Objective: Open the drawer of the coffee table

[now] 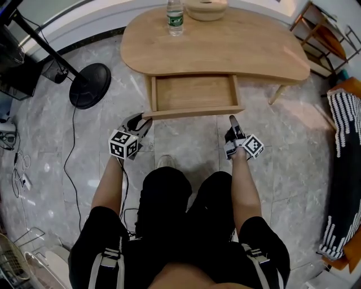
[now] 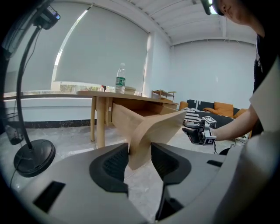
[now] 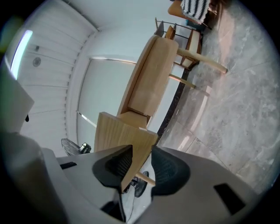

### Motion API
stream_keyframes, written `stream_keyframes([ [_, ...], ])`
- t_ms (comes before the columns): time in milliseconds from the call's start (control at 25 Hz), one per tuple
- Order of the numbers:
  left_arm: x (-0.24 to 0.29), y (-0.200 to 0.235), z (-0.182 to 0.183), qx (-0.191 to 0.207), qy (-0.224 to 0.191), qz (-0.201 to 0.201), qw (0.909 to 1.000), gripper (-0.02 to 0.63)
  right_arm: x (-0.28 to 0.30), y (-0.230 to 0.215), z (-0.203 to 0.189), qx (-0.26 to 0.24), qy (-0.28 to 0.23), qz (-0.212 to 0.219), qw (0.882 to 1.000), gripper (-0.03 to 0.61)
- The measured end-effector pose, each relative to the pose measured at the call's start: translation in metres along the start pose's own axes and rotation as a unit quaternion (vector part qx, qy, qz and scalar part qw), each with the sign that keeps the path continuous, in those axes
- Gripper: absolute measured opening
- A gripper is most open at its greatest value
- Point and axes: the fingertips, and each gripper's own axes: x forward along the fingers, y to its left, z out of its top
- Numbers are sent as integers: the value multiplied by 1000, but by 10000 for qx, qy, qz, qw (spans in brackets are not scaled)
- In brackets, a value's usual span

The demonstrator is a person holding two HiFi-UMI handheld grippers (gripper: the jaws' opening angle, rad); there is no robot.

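Note:
The wooden coffee table (image 1: pixel 225 48) has its drawer (image 1: pixel 194 93) pulled out towards me, and the inside looks empty. My left gripper (image 1: pixel 142 119) is at the left end of the drawer front (image 1: pixel 192 112). In the left gripper view that board's corner (image 2: pixel 144 131) sits between the pads of the left gripper (image 2: pixel 140 146) and fills the gap. My right gripper (image 1: pixel 232 119) is at the front's right end. In the right gripper view the board's corner (image 3: pixel 131 135) lies tilted between the jaws of the right gripper (image 3: pixel 142 149), touching both pads. The right gripper (image 2: pixel 197 129) also shows in the left gripper view.
A water bottle (image 1: pixel 175 17) and a pale bowl (image 1: pixel 206 8) stand at the table's far edge. A fan's black round base (image 1: pixel 90 84) and cable lie on the marble floor to the left. A wooden rack (image 1: pixel 321 34) and a striped cushion (image 1: pixel 345 130) are on the right.

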Motion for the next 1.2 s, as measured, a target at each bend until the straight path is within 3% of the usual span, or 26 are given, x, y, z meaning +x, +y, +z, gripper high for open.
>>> stream_keyframes([
  [200, -22, 1, 6, -61, -33, 459, 9989, 155, -21, 31, 23, -1118, -56, -504, 9924, 158],
  [360, -55, 0, 37, -144, -468, 1005, 9937, 155, -34, 82, 39, -2400, -141, -755, 9677, 156],
  [440, -71, -9, 59, -67, -636, 1167, 9911, 155, -40, 114, 45, -3089, -187, -910, 9465, 146],
  [600, -90, -27, 120, 85, -957, 1448, 9848, 132, -36, 190, 60, -4363, -450, -1031, 8927, 115],
  [760, -102, -44, 177, 147, -1216, 1746, 9770, 86, -19, 261, 57, -5234, -590, -1056, 8435, 87],
  [840, -107, -52, 199, 208, -1308, 1829, 9742, 57, -9, 291, 47, -5495, -655, -930, 8277, 41],
  [1000, -106, -55, 222, 281, -1411, 1961, 9700, 41, 16, 325, 29, -5670, -614, -635, 8190, 15],
  [1200, -79, -35, 264, 393, -1424, 1761, 9732, 35, 72, 351, 35, -5774, -484, -514, 8134, 15],
])
